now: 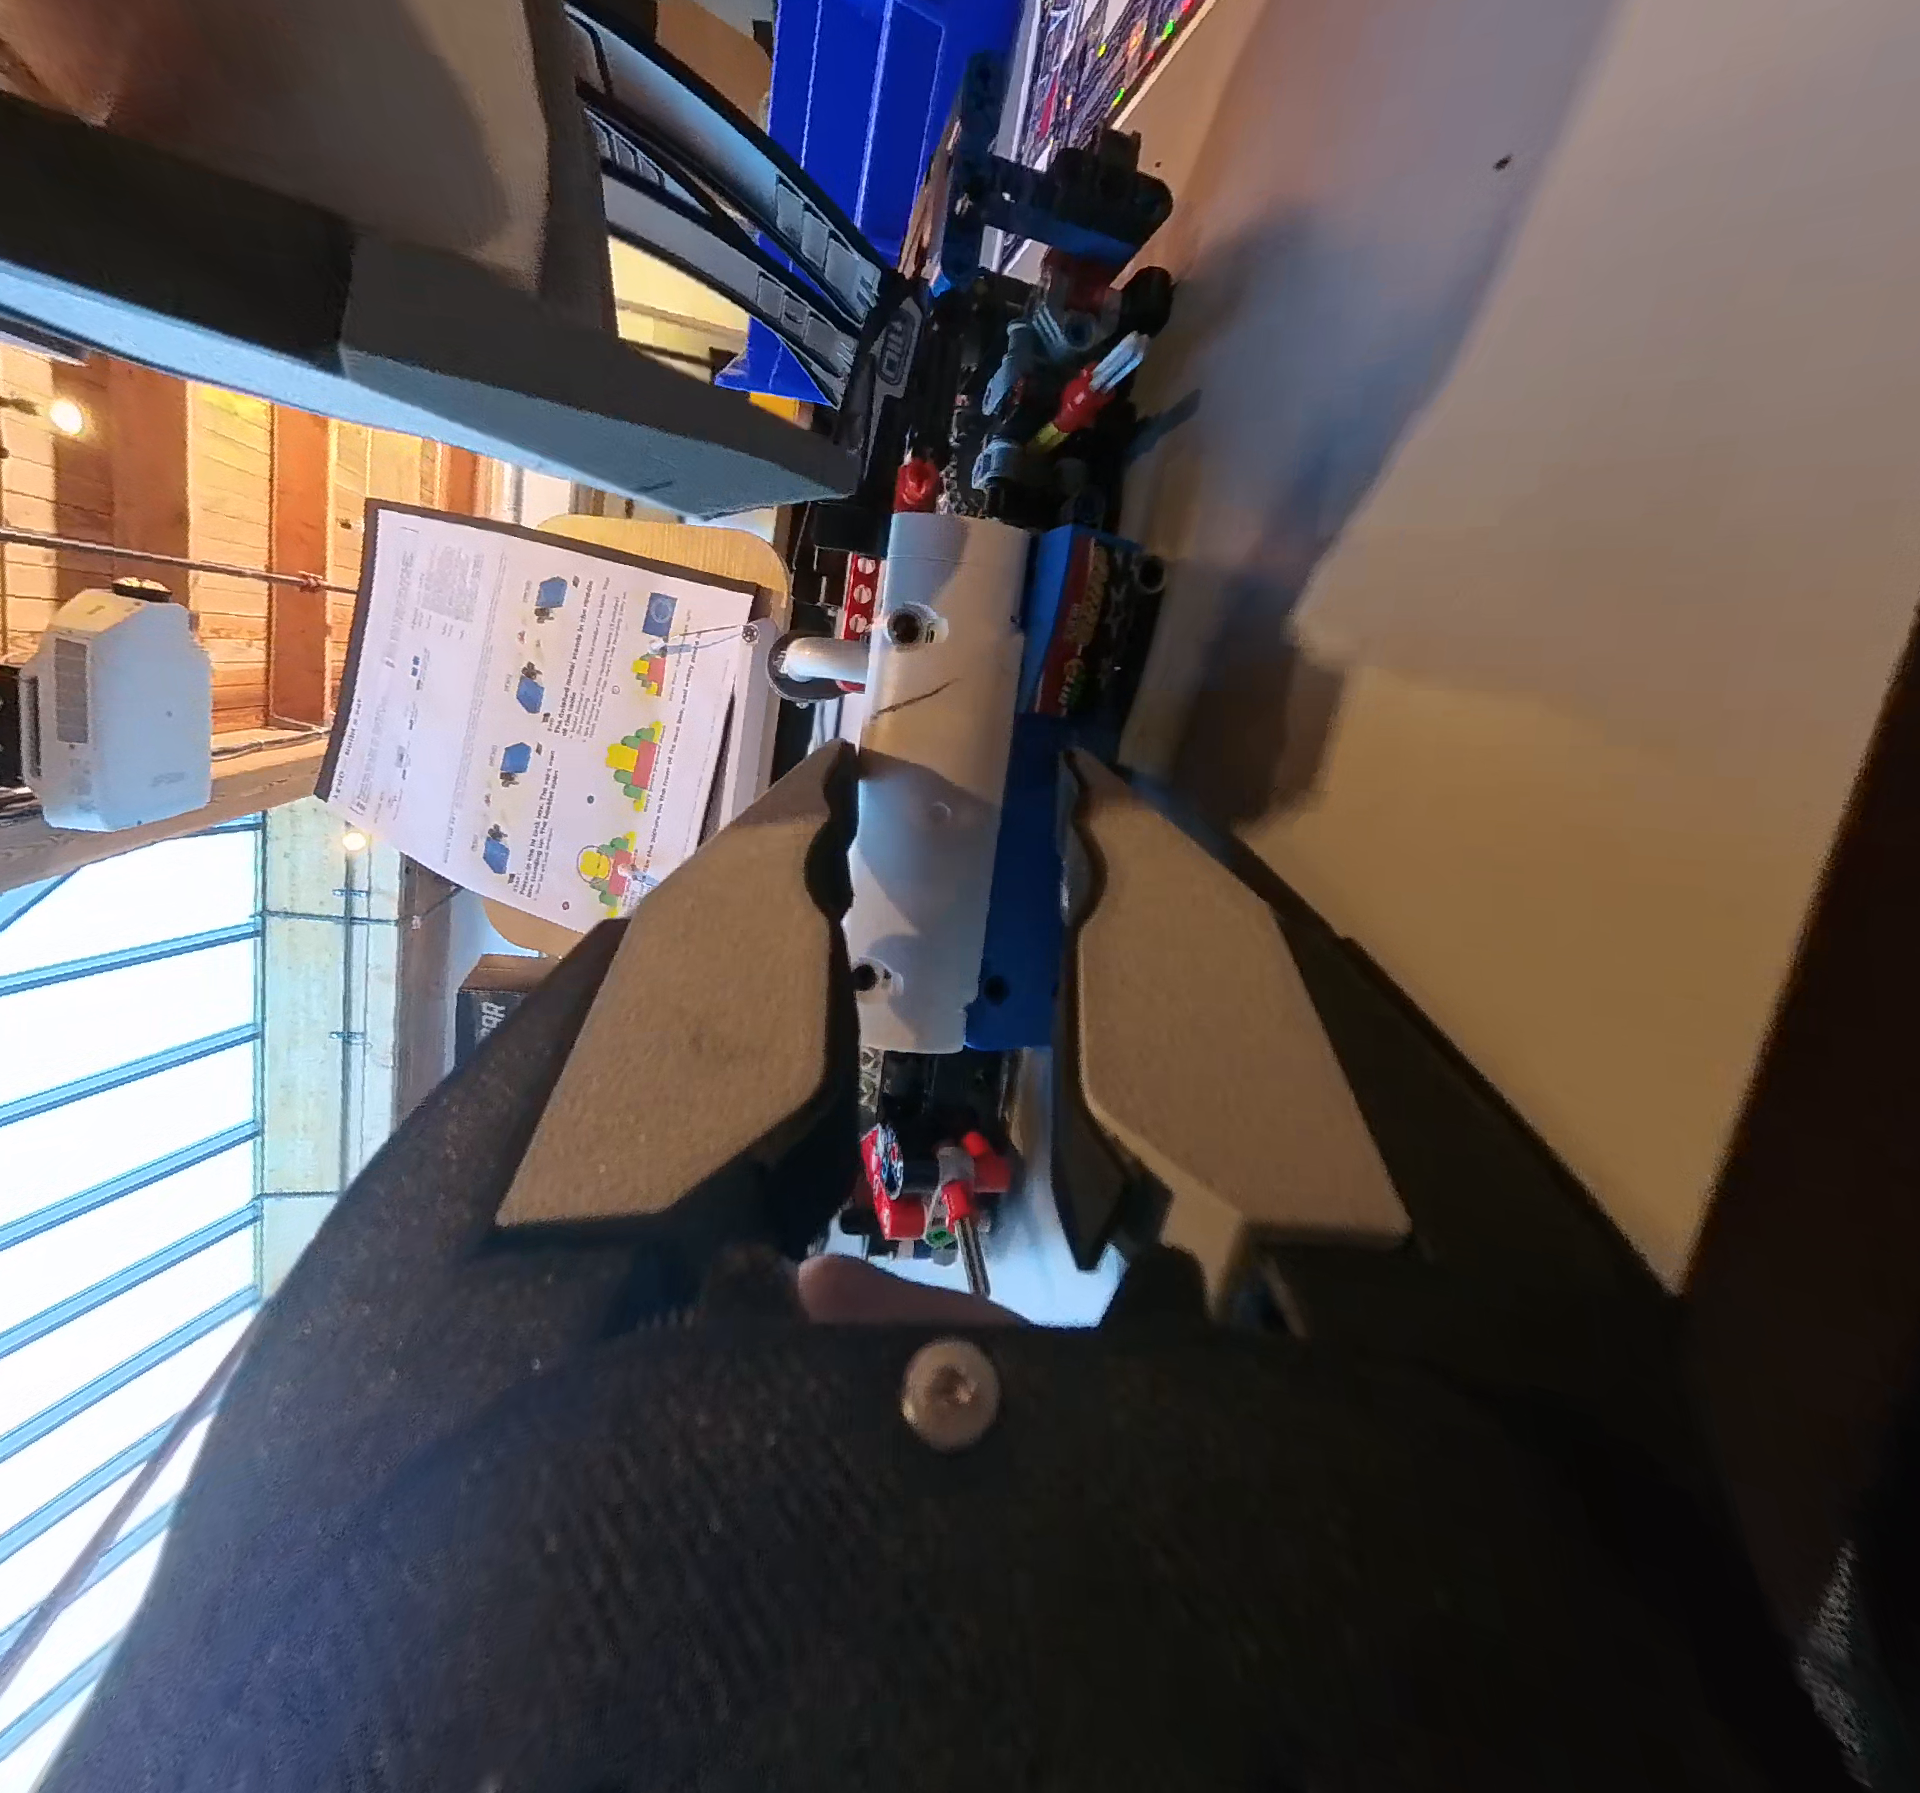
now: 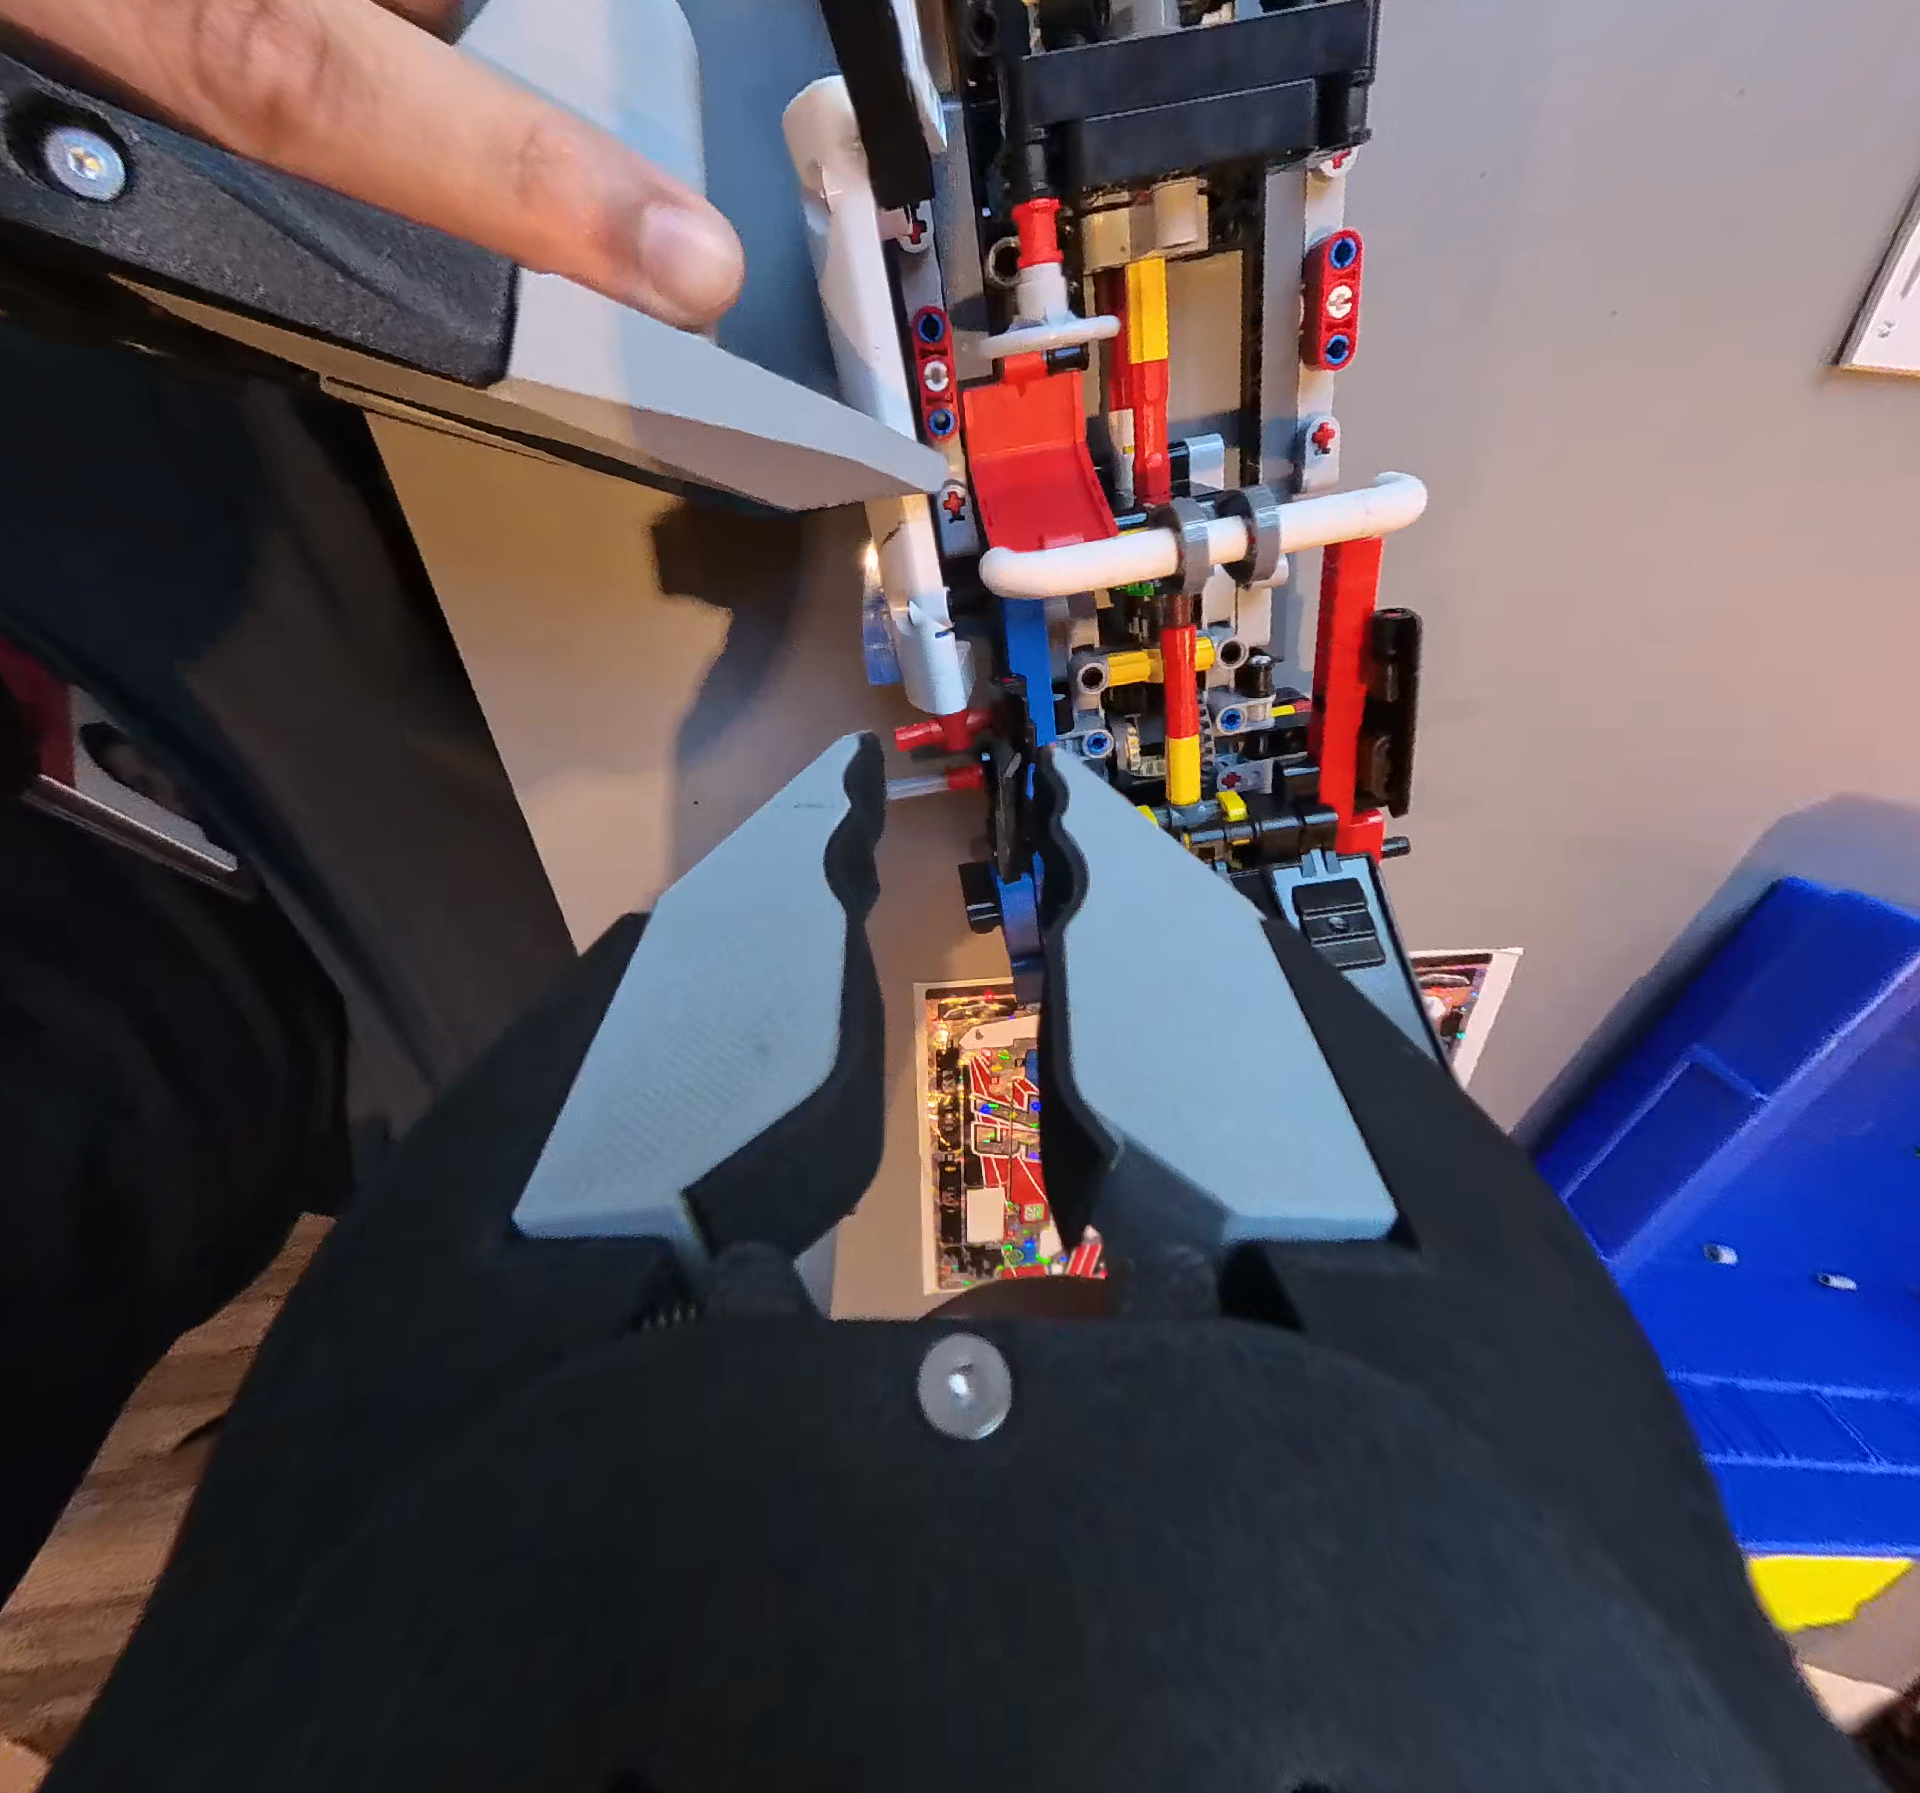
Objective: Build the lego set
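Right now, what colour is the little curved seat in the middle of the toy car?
Red. The seat shows best in the right wrist view.

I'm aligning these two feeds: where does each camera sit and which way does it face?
Left wrist view: on the left gripper, rolled sideways, looking along the lego model clamped at its white and blue panels; a fingertip shows.
Right wrist view: on the right gripper, looking down at the model's open chassis; a hand shows.
Shared: the model, the blue bin, each other's gripper.
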`<state>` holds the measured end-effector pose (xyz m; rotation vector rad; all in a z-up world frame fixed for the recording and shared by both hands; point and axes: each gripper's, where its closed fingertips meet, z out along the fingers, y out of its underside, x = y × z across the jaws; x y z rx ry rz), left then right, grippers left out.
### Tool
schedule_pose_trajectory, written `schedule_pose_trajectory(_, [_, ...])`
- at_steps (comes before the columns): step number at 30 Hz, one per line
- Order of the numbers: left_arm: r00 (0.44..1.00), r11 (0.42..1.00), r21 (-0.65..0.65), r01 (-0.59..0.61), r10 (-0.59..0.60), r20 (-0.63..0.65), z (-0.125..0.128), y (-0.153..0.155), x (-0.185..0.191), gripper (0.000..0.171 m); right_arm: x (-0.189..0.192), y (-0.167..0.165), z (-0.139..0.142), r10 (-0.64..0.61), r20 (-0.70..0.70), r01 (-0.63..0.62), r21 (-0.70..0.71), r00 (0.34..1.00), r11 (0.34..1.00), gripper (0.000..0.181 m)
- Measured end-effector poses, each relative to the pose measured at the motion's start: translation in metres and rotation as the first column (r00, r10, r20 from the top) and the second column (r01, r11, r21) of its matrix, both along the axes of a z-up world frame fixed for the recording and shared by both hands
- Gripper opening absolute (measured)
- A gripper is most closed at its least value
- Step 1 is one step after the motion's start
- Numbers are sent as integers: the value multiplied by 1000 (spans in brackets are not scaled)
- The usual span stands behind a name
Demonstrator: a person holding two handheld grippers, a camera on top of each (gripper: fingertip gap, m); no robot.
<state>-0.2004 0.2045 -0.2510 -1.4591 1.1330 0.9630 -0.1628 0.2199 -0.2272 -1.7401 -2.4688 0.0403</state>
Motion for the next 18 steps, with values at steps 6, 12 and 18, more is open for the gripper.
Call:
schedule_pose_trajectory(6, [1000, 1000, -8, 0, 0, 23, 3, -3, 1, 31, 5, -3, -13, -16, 30, 19, -78, 999, 997, 40])
schedule_pose_trajectory(12, [999, 999, -34, -16, 17, 37, 2, -3, 1, 33, 4, -2, -21, 39, -17, -40, -64, 999, 997, 49])
schedule_pose_trajectory(18, [993, 996, -88, -4, 14, 120, 6, -6, 4, 24, 8, 1, -25, 60, -70, -61, -24, 996, 998, 46])
